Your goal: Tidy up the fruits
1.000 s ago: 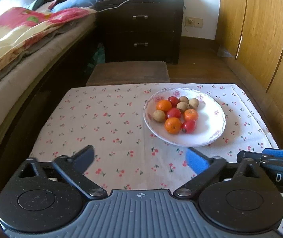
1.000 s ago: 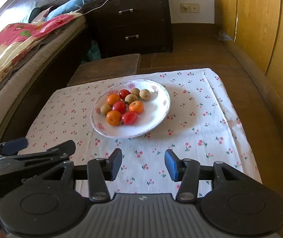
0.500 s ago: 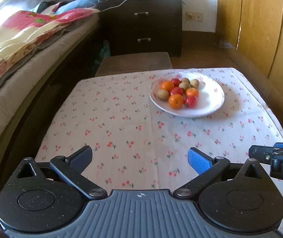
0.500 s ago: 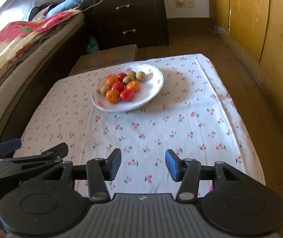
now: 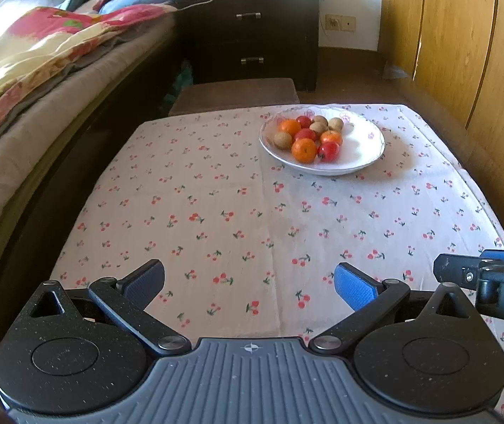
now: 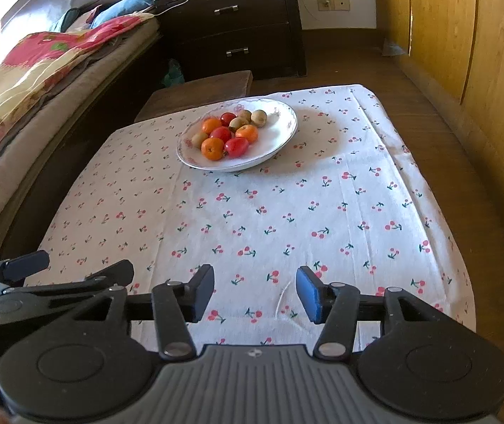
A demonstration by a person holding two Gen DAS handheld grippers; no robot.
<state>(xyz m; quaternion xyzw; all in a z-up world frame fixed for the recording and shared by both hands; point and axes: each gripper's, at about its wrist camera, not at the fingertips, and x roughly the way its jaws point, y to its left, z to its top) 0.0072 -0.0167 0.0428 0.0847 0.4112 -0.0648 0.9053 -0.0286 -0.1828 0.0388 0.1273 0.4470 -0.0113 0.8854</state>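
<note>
A white plate [image 5: 359,143] [image 6: 282,130] stands on the far part of the cherry-print tablecloth [image 5: 252,219]. It holds oranges [image 5: 304,149] [image 6: 213,148], red tomatoes [image 5: 328,151] [image 6: 236,146] and small brown round fruits [image 5: 283,139] [image 6: 259,118], all piled toward its left side. My left gripper [image 5: 248,279] is open and empty, low over the near part of the cloth, far short of the plate. My right gripper [image 6: 256,291] hovers beside it on the right, its jaws opening a little with nothing between them.
A bed [image 5: 40,81] with a flowered quilt runs along the left. A dark nightstand [image 5: 255,35] and a low brown stool [image 5: 234,93] stand behind the table. Wooden wardrobe doors [image 5: 463,35] line the right side. The table's near and right edges are close.
Both grippers have drawn back from the plate, which now sits farther off and higher in both views. More cloth shows in front of the fingers. The fruits have not moved.
</note>
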